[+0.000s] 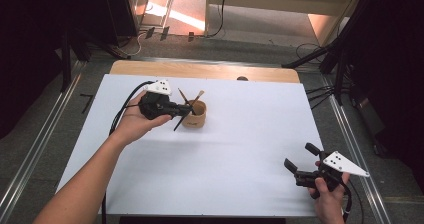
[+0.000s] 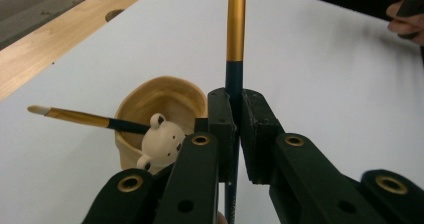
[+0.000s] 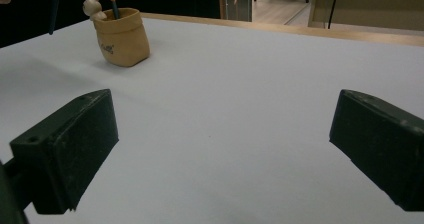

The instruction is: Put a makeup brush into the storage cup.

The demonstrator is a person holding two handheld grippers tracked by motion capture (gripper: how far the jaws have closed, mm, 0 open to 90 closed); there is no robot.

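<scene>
White sheeting covers the table (image 1: 225, 149). At left, a bare forearm reaches in, the left gripper (image 1: 186, 110) held level, its jaws clamped on a brush (image 2: 235, 59) beside the pot (image 1: 195, 115); the brush's lower end is cut off. Another brush (image 2: 80, 118) leans in the pot. At right, the right gripper (image 1: 299, 160) rests low, jaws wide, empty.

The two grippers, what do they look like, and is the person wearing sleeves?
Both are black. The left tool and the right tool each carry a pale grey three-cornered plate with small dark holes. Brass-coloured rivets dot the left tool's linkage. A black cable trails from each. The pads are blocky and black. The forearms are bare, with no sleeves.
</scene>
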